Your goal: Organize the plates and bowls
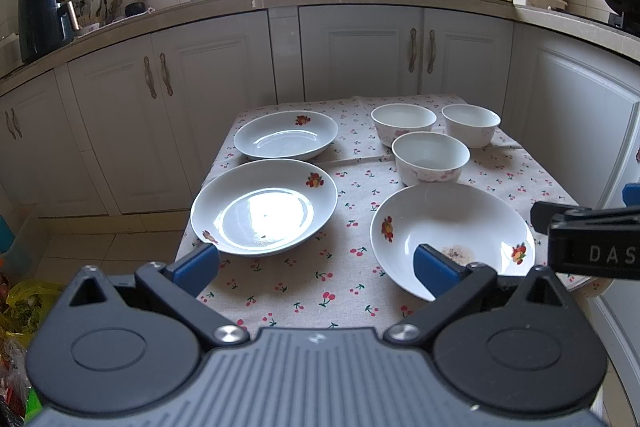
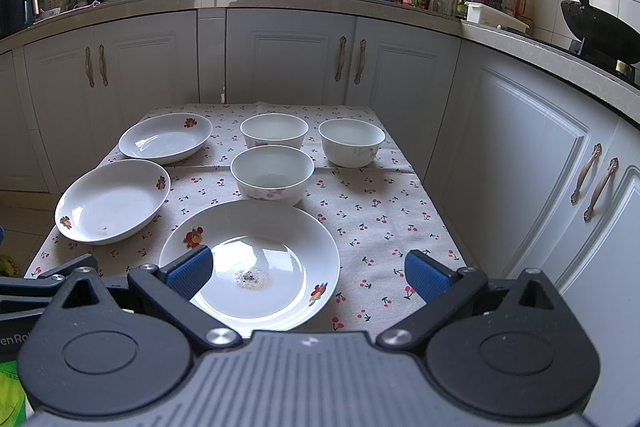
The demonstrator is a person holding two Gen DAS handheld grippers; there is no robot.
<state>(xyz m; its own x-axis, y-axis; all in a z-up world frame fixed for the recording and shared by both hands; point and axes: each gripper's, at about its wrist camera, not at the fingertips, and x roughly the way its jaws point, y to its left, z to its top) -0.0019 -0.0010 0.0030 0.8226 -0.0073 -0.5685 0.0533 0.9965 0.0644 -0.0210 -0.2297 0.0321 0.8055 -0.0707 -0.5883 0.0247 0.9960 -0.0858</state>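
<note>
Nothing is stacked yet, so by my reading the sorting has not begun: both tools hover at the near edge of the table, spread wide and empty. The left gripper point(image 1: 316, 267) has its blue pads apart over the cherry-print tablecloth point(image 1: 304, 267); the right gripper point(image 2: 308, 273) stands equally wide, its left pad overlapping the rim of the nearest dish.

That nearest dish, a shallow white ceramic plate with fruit decals and a faint smudge at its centre point(image 2: 256, 259), lies closest to the right tool. To its left sits a second fruit-decal white plate point(image 2: 112, 201), and beyond that a third plate of the same pattern point(image 2: 166, 137). All three lie flat and apart.

Past the nearest plate stands a white bowl with pink blossoms on its side point(image 2: 272, 173), then two more white bowls point(image 2: 274, 129) point(image 2: 351, 141) side by side at the far end, all upright.

The likely next move is a pinch on one plate's thin rim, which calls for a low, level approach and a firm hold on glazed ceramic.
</note>
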